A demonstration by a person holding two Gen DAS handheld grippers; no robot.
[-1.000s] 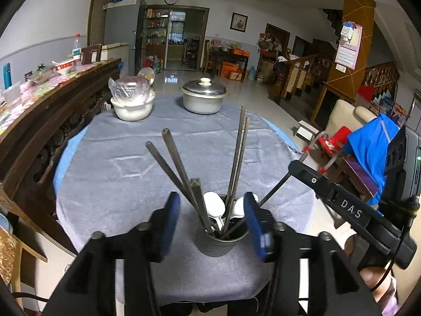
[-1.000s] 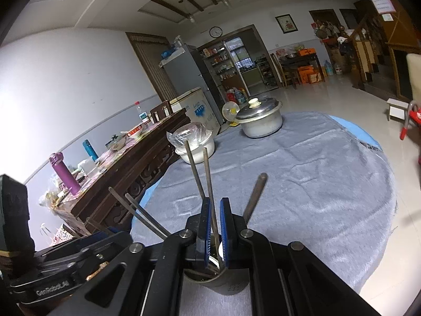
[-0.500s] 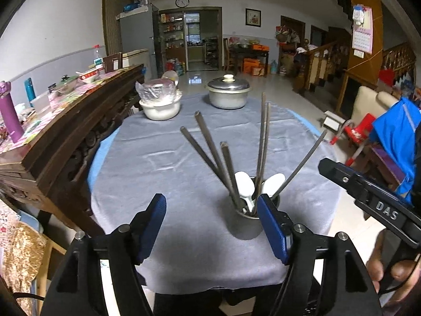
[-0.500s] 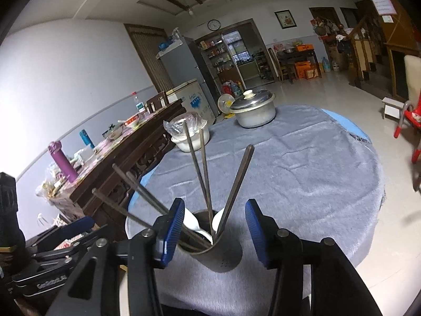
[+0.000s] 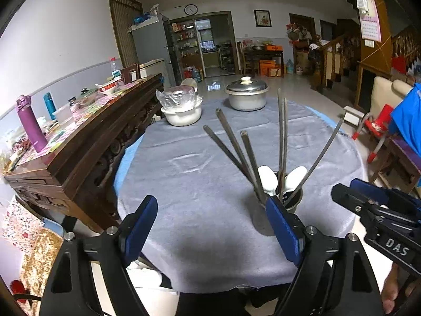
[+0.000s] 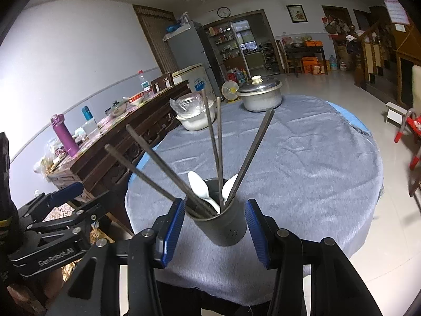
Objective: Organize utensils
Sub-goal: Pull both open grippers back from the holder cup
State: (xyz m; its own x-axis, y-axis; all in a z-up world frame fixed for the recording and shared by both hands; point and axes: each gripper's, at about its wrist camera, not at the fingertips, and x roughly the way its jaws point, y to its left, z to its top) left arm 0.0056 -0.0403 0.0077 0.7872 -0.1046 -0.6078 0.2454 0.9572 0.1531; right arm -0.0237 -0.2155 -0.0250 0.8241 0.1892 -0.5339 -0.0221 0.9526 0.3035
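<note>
A dark utensil cup (image 6: pixel 221 221) stands upright on the grey-clothed counter (image 6: pixel 302 163), near its front edge. It holds several dark chopsticks (image 6: pixel 218 144), fanned outward, and two white spoons (image 6: pixel 201 188). The right tongs (image 6: pixel 214 233) are spread wide on either side of the cup, gripping nothing. The left tongs (image 5: pixel 211 233) are likewise wide open and empty, positioned left of the cup (image 5: pixel 292 202). A lidded pot (image 5: pixel 246 97) and a white bowl (image 5: pixel 182 113) sit at the far side.

Grey tablecloth (image 6: pixel 302 163), 2 white spoons (image 6: pixel 201 188) (dark cup (image 6: pixel 223 226)).
</note>
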